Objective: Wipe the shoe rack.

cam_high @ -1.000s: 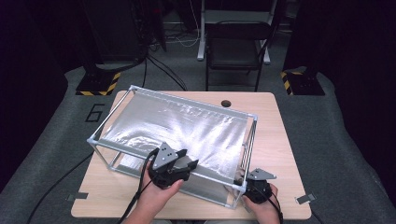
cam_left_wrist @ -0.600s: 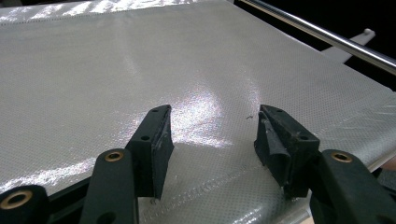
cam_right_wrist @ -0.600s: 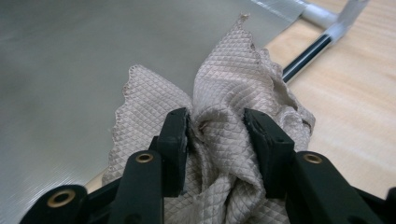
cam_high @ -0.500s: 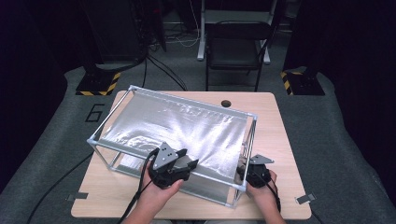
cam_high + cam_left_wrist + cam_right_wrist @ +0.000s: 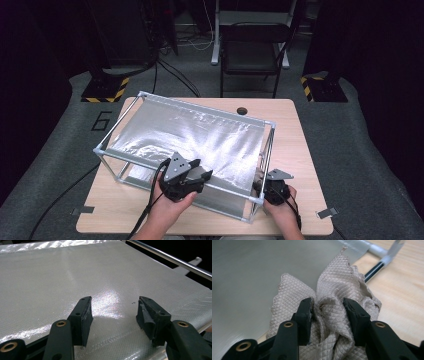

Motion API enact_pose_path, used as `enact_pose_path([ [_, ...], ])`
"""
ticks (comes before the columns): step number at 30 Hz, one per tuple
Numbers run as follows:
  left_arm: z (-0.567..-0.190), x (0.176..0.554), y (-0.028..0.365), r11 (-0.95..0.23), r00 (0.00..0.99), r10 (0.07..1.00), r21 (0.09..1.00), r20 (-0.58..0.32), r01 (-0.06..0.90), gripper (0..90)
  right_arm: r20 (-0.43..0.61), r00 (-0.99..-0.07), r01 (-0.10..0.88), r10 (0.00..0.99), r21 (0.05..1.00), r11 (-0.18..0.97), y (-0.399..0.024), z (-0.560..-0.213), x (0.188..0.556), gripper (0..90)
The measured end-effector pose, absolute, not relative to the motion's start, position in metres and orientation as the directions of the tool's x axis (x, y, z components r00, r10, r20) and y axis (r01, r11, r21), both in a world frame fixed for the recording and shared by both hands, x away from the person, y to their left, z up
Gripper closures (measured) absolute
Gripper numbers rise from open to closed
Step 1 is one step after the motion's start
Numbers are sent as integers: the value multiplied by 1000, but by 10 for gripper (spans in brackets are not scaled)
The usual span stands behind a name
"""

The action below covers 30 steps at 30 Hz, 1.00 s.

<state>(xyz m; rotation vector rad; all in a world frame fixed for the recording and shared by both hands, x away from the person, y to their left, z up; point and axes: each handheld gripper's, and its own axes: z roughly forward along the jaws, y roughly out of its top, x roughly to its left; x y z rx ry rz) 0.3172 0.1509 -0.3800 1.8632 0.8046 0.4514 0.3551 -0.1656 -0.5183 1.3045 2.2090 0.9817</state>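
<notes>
A: Starting at the left of the high view, what is there?

B: A wooden table (image 5: 300,150) carries a box-shaped frame of metal rods (image 5: 117,125) with white corner joints. A silvery, shiny sheet (image 5: 200,135) is stretched across its top. On the dark floor to the left a painted figure six (image 5: 102,120) can be read, with a black and yellow striped base (image 5: 105,90) behind it, and a black chair (image 5: 252,50) stands beyond the table's far edge.

A: And the left gripper?

B: The left gripper (image 5: 204,176) sits at the near edge of the sheet, roughly midway along it, held in the person's left hand (image 5: 170,207). In the left gripper view its jaws stand well apart over the sheet (image 5: 75,277), with nothing between them. The pads (image 5: 86,315) look close to the surface, but I cannot tell whether they touch it. A rod of the frame (image 5: 170,260) runs along the upper right of that view.

A: Then the right side?

B: The right gripper (image 5: 260,186) is at the frame's near right corner, in the person's right hand (image 5: 282,212). Its jaws are part closed on a bunched beige cloth (image 5: 337,295) with a quilted diamond pattern; the folds are pinched between the pads (image 5: 308,312).

A: Where does the cloth lie?

B: Against the silvery surface (image 5: 249,277) at the frame's near right corner, with bare tabletop (image 5: 402,290) to its right. In the high view, a sliver of it (image 5: 258,176) shows just beside that corner post.
</notes>
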Motion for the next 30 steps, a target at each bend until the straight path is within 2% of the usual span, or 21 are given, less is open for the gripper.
enact_pose_path([
  [13, -379, 320, 150, -259, 706, 705, 905, -61, 337, 453, 71, -565, 577, 822, 746, 333, -164, -519, 308, 580],
  [18, -377, 321, 151, -272, 715, 697, 900, -60, 341, 451, 57, -558, 567, 828, 755, 331, -165, -520, 311, 587],
  [30, -374, 317, 152, -269, 745, 661, 900, -86, 343, 424, 55, -533, 575, 845, 756, 313, -175, -520, 349, 603],
])
